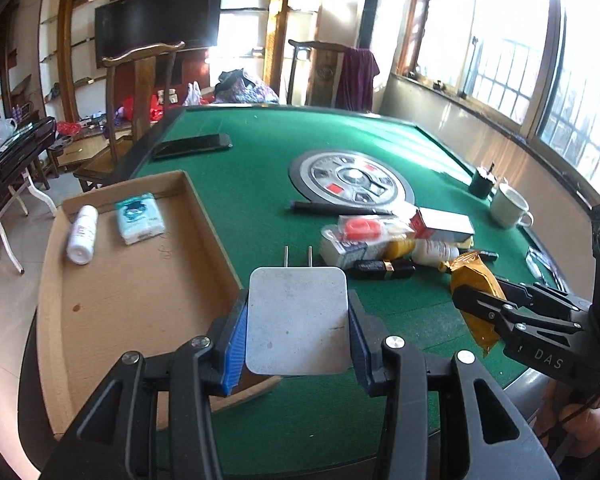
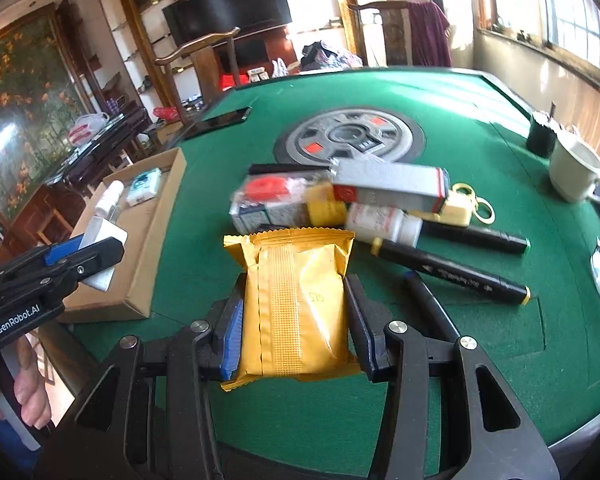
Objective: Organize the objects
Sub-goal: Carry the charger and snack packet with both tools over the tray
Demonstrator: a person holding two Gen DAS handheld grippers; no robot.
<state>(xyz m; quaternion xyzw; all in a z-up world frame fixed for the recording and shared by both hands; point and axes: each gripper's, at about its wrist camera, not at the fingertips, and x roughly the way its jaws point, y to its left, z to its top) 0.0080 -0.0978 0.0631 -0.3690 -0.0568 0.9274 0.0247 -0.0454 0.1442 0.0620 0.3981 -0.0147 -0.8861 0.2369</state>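
Over the green felt desk we grip a white plug adapter in the left gripper by the cardboard tray, and a yellow packet in the right gripper, a cluttered sunlit room beyond.

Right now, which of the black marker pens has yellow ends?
The marker with yellow ends is the one lying nearest the right claw, beside the white bottle. The other black marker, farther back, shows no yellow ends.
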